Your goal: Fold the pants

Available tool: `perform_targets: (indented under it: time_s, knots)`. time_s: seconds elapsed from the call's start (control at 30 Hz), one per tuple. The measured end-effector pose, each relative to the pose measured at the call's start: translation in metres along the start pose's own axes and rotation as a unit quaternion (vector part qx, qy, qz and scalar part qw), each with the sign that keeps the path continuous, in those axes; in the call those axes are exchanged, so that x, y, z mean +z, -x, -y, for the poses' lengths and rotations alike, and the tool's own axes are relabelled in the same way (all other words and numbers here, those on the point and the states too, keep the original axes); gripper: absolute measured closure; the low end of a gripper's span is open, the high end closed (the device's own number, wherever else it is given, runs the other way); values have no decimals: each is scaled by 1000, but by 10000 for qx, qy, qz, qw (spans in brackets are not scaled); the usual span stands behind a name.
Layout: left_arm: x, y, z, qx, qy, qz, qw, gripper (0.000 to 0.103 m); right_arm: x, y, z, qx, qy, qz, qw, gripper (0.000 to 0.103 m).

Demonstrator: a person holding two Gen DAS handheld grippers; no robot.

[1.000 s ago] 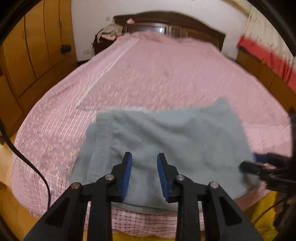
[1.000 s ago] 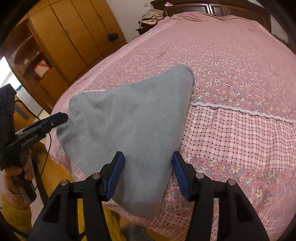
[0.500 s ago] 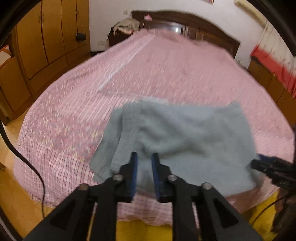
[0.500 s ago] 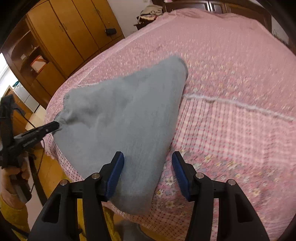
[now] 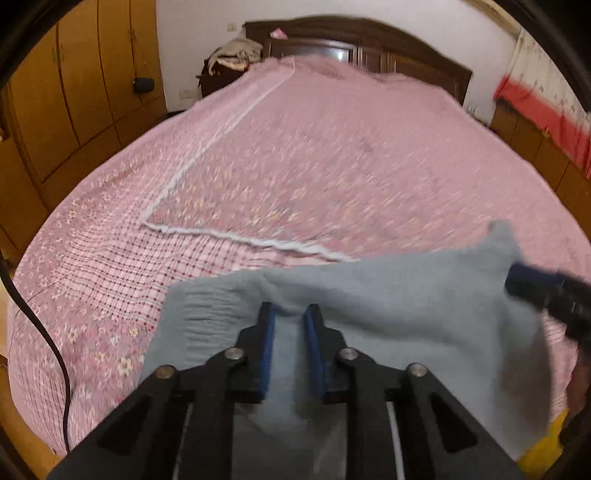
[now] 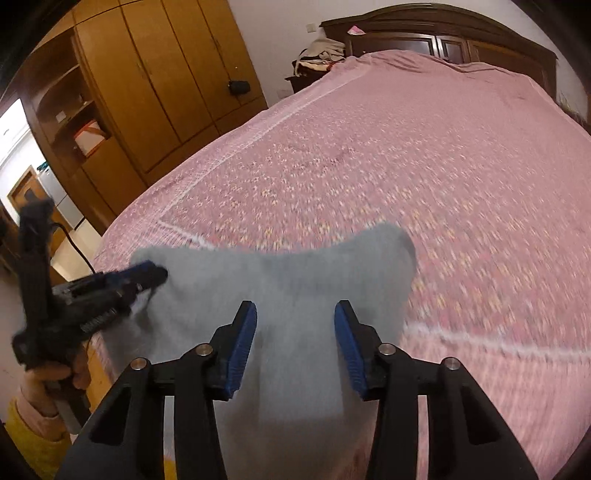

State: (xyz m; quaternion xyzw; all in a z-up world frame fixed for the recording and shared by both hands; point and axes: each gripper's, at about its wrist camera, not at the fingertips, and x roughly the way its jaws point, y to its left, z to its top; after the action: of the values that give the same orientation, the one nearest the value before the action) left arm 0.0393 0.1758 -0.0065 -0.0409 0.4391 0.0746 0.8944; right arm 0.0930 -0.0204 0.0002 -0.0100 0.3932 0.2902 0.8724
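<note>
Grey fleece fills the space ahead of both my grippers — the pants [image 5: 388, 306] lie at the near edge of the bed [image 5: 332, 166], partly lifted. My left gripper [image 5: 289, 317] has just been closing; its blue pads stand narrowly apart with a bunched ridge of cloth pinched between their tips. My right gripper [image 6: 295, 314] has just been closing too, yet its jaws stand about half open — the cloth runs between and under the fingers [image 6: 242, 343], and I can't tell whether the pads press it. Beyond the fingertips, pink bedspread stretches to the headboard [image 6: 443, 33].
</note>
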Motion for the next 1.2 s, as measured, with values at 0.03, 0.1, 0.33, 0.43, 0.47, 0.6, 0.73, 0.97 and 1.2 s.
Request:
perform_targets:
  time_s: [0.03,0.1,0.33,0.43,0.47,0.6,0.73,0.97,1.2]
  knots:
    - [-1,-5,-4,109,-19,13,9999,93,2,-8,5,-178,50,-40,9998,61]
    - [0,-8,-13,83,-19,56,9999,93,7,-32,16,-577,124,-207,9980,74]
    - [1,2,-19,-10,113,-33,9999,92,12,-30,33,-466,-332,-221,9981,83]
    - [-5,22,-15,-210,256,-45,9994,76,5,-9,35,-355,-619,-192,9973,75]
    - [-9,29,-14,-326,340,-9,9989,69,2,0,34,-293,-709,-180,9969,68]
    - [-26,50,-8,-613,360,-6,9975,67,-22,25,32,-250,-804,-228,9962,64]
    - [-40,43,-4,-202,96,-150,9996,67,-43,35,35,-76,-987,-377,9944,63]
    - [-48,42,-8,-222,197,-146,9995,67,-63,25,41,-54,-1190,-562,9913,57]
    - [-50,53,-16,-333,384,-168,9986,66,-80,44,44,152,-1383,-650,9881,57]
